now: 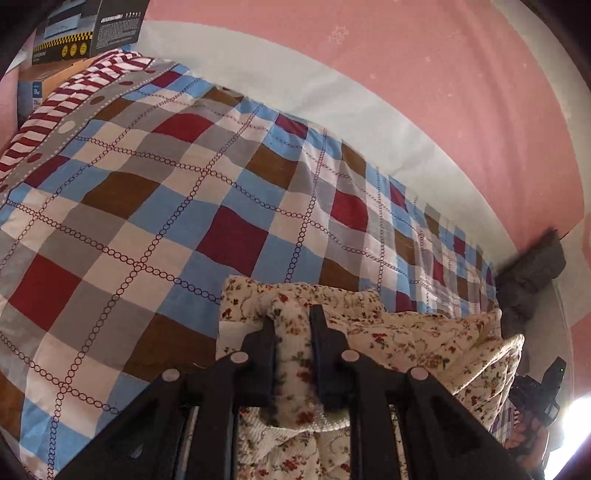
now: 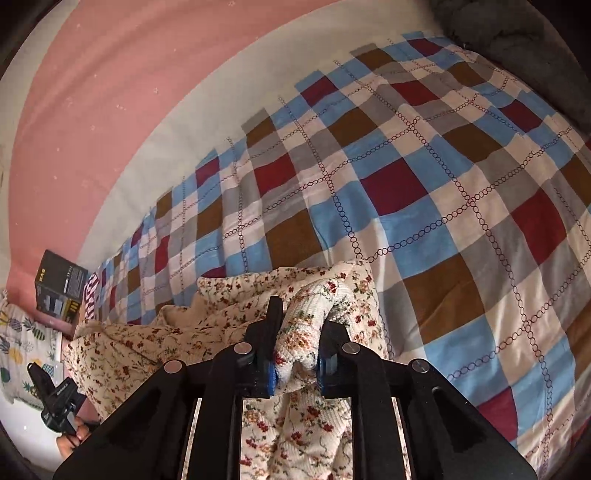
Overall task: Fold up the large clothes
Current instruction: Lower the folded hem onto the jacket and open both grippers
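A cream floral garment (image 1: 406,332) hangs stretched between my two grippers above the checked bedspread (image 1: 166,221). My left gripper (image 1: 293,314) is shut on a bunched fold of it at one end. My right gripper (image 2: 301,325) is shut on a thick fold of the same garment (image 2: 155,343) at the other end. The cloth sags between them and drops below both grippers, out of view. The right gripper shows at the lower right of the left wrist view (image 1: 535,402), and the left gripper shows at the lower left of the right wrist view (image 2: 55,402).
The bedspread (image 2: 424,184) covers the bed up to a white and pink wall (image 1: 406,74). Boxes (image 1: 74,33) and a striped cloth (image 1: 74,92) lie at one end, a dark grey bundle (image 1: 532,273) at the other. A pineapple-print pillow (image 2: 22,350) lies near the black box (image 2: 61,291).
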Action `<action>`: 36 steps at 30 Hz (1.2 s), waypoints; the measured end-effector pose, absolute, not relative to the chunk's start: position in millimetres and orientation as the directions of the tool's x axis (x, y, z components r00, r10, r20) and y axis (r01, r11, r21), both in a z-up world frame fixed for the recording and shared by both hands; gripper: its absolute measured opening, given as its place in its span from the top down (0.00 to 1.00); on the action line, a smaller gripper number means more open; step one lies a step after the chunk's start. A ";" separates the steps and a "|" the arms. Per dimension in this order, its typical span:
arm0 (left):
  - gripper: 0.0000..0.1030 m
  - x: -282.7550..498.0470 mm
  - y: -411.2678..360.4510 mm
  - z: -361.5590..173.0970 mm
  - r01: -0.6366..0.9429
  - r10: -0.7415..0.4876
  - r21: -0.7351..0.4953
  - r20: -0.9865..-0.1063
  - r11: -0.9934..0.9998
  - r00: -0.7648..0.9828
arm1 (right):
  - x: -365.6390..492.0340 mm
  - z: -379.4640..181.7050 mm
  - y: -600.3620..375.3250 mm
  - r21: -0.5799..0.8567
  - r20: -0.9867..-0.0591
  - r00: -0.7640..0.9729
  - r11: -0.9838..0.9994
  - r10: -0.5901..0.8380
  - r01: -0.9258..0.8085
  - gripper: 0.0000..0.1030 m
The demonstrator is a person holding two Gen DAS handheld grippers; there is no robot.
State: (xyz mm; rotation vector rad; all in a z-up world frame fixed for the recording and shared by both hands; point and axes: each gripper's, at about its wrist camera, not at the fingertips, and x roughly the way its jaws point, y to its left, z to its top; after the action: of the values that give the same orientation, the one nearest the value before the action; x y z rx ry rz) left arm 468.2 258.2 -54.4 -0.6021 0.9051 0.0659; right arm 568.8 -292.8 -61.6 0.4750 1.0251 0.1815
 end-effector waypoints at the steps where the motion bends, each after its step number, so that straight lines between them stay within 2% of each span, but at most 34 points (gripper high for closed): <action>1: 0.81 474.6 258.6 -60.9 -0.315 -0.198 -0.460 -0.771 0.830 0.606 | 572.3 -65.3 -290.4 0.453 -0.776 0.521 0.889 0.355 0.069 0.82; 4: 0.80 485.3 261.6 -69.9 -0.317 -0.231 -0.474 -0.785 0.821 0.575 | 575.6 -70.9 -285.2 0.445 -0.757 0.552 0.894 0.350 0.044 0.77; 5: 0.77 484.5 264.5 -69.3 -0.307 -0.254 -0.500 -0.771 0.810 0.584 | 573.7 -70.5 -287.1 0.469 -0.732 0.572 0.883 0.370 0.029 0.69; 6: 0.76 481.4 268.0 -67.4 -0.295 -0.279 -0.533 -0.748 0.793 0.602 | 572.6 -69.3 -288.5 0.497 -0.704 0.589 0.868 0.396 0.011 0.49; 8: 0.66 474.1 273.9 -61.7 -0.263 -0.316 -0.591 -0.695 0.762 0.646 | 567.7 -60.1 -292.1 0.518 -0.648 0.637 0.855 0.418 -0.034 0.23; 9: 0.64 471.5 275.8 -57.8 -0.252 -0.318 -0.604 -0.675 0.756 0.666 | 565.3 -53.5 -292.0 0.494 -0.634 0.665 0.868 0.395 -0.045 0.23; 10: 0.57 469.6 276.3 -53.2 -0.242 -0.311 -0.605 -0.662 0.758 0.681 | 562.5 -46.8 -294.2 0.478 -0.616 0.687 0.876 0.384 -0.062 0.23; 11: 0.44 466.4 276.0 -47.0 -0.235 -0.287 -0.591 -0.653 0.771 0.700 | 561.0 -42.6 -295.6 0.479 -0.603 0.695 0.874 0.392 -0.077 0.23; 13: 0.34 458.8 276.4 -31.5 -0.227 -0.221 -0.550 -0.629 0.803 0.745 | 556.6 -40.3 -298.2 0.485 -0.599 0.689 0.869 0.409 -0.094 0.23; 16: 0.33 451.8 277.4 -24.5 -0.215 -0.211 -0.540 -0.619 0.814 0.756 | 551.0 -48.7 -296.0 0.449 -0.641 0.654 0.888 0.401 -0.105 0.23; 19: 0.33 453.0 270.9 -40.8 -0.225 -0.201 -0.478 -0.686 0.849 0.699 | 546.7 -66.9 -298.2 0.405 -0.690 0.622 0.909 0.371 -0.092 0.23; 23: 0.33 462.3 260.3 -79.8 -0.219 -0.278 -0.485 -0.755 0.847 0.594 | 548.9 -86.9 -303.1 0.449 -0.707 0.576 0.890 0.411 -0.084 0.23; 25: 0.34 470.5 252.1 -98.8 -0.228 -0.299 -0.473 -0.794 0.851 0.528 | 553.8 -94.8 -299.4 0.426 -0.746 0.538 0.902 0.392 -0.068 0.23; 26: 0.42 472.0 249.3 -102.7 -0.229 -0.296 -0.467 -0.799 0.854 0.523 | 557.0 -97.1 -295.8 0.408 -0.767 0.516 0.911 0.382 -0.068 0.23; 27: 0.50 471.4 248.2 -101.0 -0.227 -0.282 -0.460 -0.793 0.859 0.539 | 557.4 -97.4 -292.8 0.389 -0.777 0.510 0.918 0.369 -0.071 0.37; 28: 0.67 469.7 248.2 -95.3 -0.225 -0.270 -0.458 -0.783 0.860 0.560 | 556.5 -92.6 -289.0 0.369 -0.777 0.520 0.926 0.356 -0.082 0.55; 29: 0.78 466.2 249.4 -86.9 -0.225 -0.256 -0.459 -0.767 0.859 0.589 | 553.5 -85.6 -286.0 0.349 -0.769 0.541 0.933 0.341 -0.091 0.79; 30: 0.79 461.7 251.2 -77.6 -0.220 -0.241 -0.460 -0.747 0.860 0.620 | 549.2 -74.3 -284.7 0.326 -0.750 0.580 0.941 0.317 -0.093 0.84; 32: 0.80 456.1 254.5 -63.7 -0.218 -0.185 -0.430 -0.718 0.876 0.672 | 546.5 -59.0 -287.7 0.307 -0.712 0.636 0.947 0.296 -0.097 0.84; 36: 0.80 470.3 257.5 -83.5 -0.263 -0.129 -0.386 -0.742 0.884 0.658 | 565.9 -76.1 -297.9 0.283 -0.740 0.637 0.959 0.216 0.003 0.84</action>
State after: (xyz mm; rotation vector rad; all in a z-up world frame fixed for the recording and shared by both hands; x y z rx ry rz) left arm 470.3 257.5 -83.5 -0.4954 0.8590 0.0795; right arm 565.9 -297.9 -76.1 0.2692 0.8751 0.1232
